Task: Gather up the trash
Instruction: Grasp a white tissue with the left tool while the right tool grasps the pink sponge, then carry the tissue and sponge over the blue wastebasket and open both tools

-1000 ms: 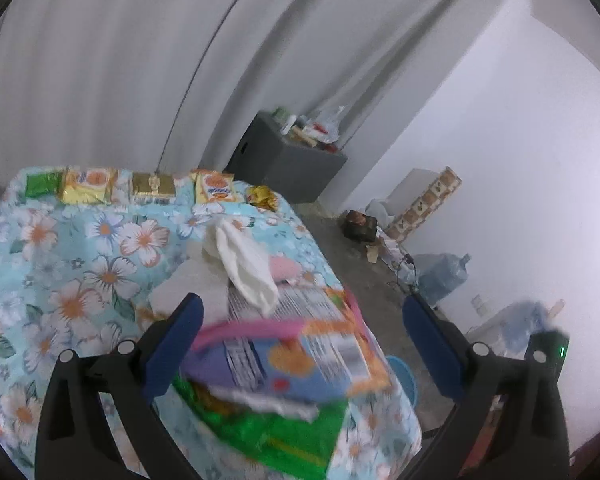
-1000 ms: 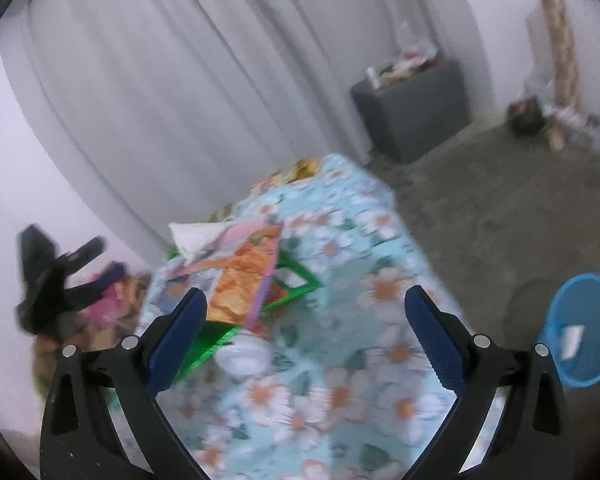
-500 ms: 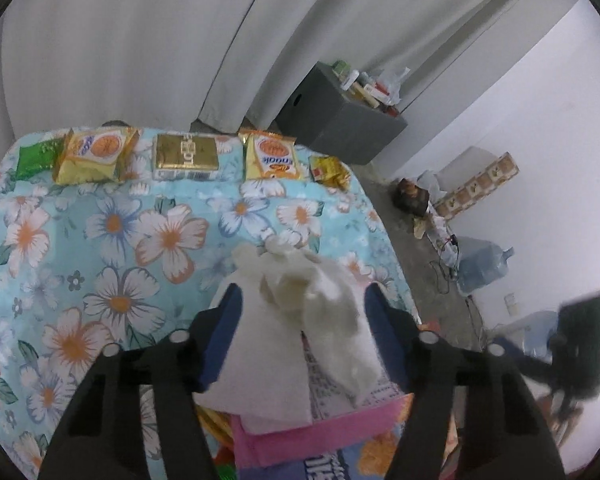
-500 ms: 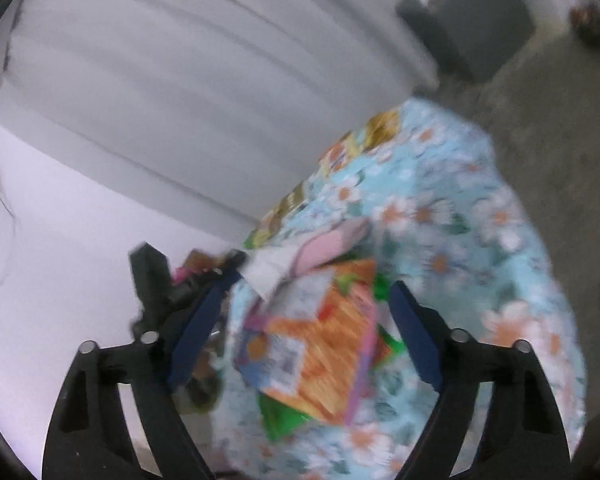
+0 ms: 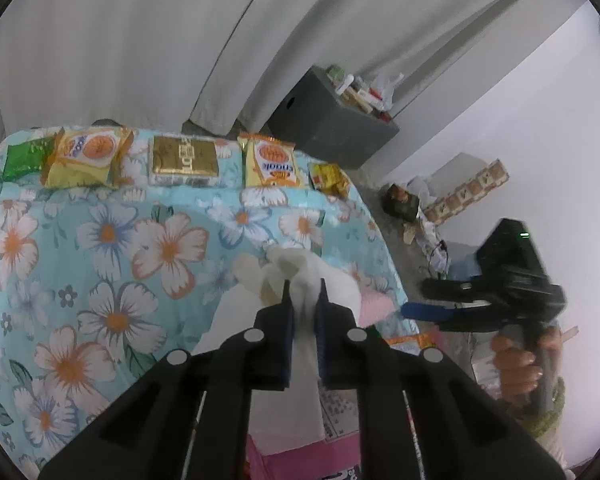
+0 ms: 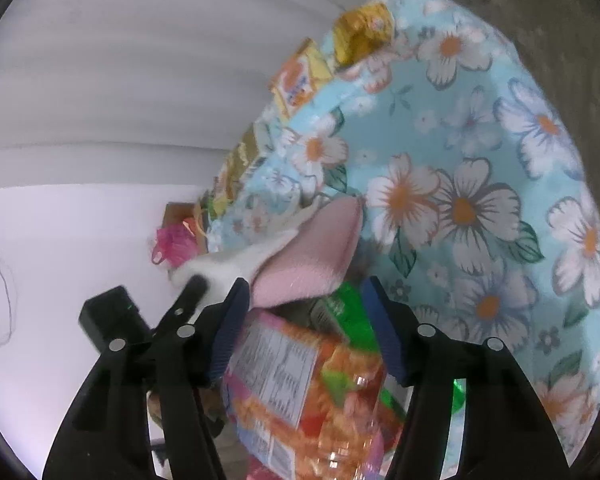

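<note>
I see the bench [image 5: 112, 240] under its blue flowered cloth filling most of my left view, with a row of sealed snack packets [image 5: 270, 166] lined along its far edge by the curtain [image 5: 140, 40]. At the near right corner of the bench lies the trash pile. My left gripper [image 5: 303, 296] is clamped together on the white crumpled tissue [image 5: 300, 276] at the top of that pile. My right gripper [image 6: 304, 312] is closing, its jaws either side of the orange wrapper [image 6: 300, 376] without pressing it; a pink sheet [image 6: 320, 252] and a green wrapper [image 6: 348, 312] lie just beyond. The hand [image 5: 520, 372] holding it shows in my left view.
</note>
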